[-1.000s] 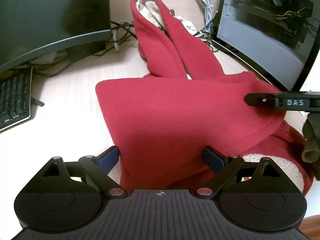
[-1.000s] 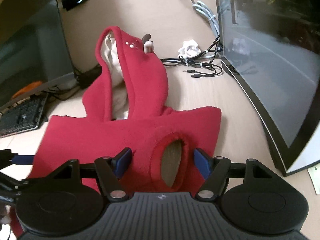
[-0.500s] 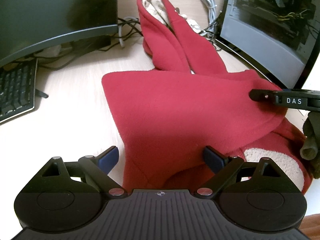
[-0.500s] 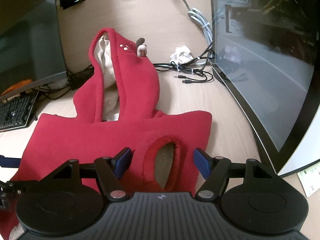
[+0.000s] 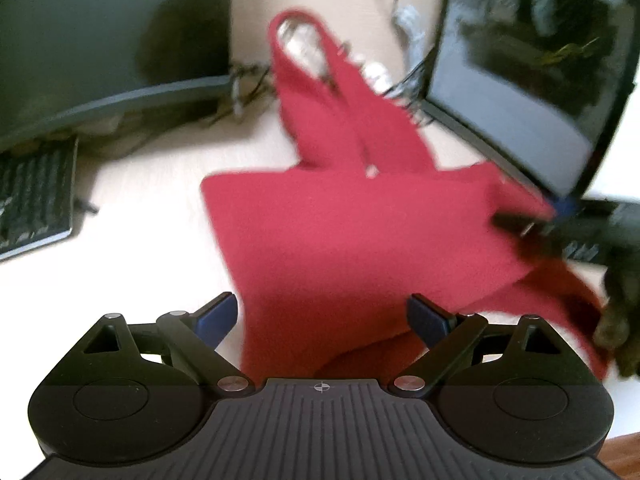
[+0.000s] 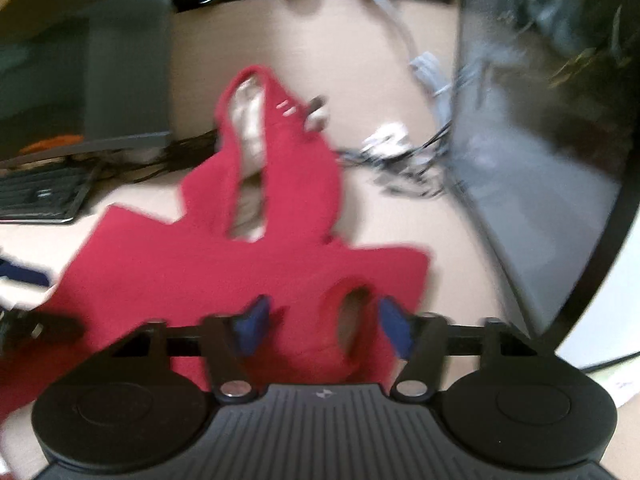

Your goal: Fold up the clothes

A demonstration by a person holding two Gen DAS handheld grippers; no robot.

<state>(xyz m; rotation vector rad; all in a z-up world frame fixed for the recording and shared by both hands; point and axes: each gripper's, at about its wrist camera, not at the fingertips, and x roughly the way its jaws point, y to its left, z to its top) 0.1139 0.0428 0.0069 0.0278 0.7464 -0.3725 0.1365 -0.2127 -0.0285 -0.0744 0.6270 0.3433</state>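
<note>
A red fleece hoodie [image 5: 360, 240] lies flat on the pale desk [image 5: 140, 248], its hood [image 5: 308, 52] pointing away from me. My left gripper [image 5: 322, 316] stands wide open over the hoodie's near left edge, and neither pad presses on the cloth. In the right wrist view my right gripper [image 6: 324, 324] straddles the sleeve cuff [image 6: 348, 320]. Its jaws are closing, with the cuff and red cloth between pads that still stand apart. One right finger [image 5: 516, 222] shows at the hoodie's right corner. Both views are blurred.
A dark monitor [image 5: 100, 40] and a keyboard [image 5: 32, 200] stand at the left. A glass-sided computer case [image 5: 520, 100] is close on the right, with cables [image 6: 400, 160] behind the hoodie. A dark gloved hand [image 5: 616, 320] shows at the right edge.
The right gripper's pads have drawn closer together around the cuff. Both views have shifted slightly and gone blurry. The left gripper's jaws stay as wide as before.
</note>
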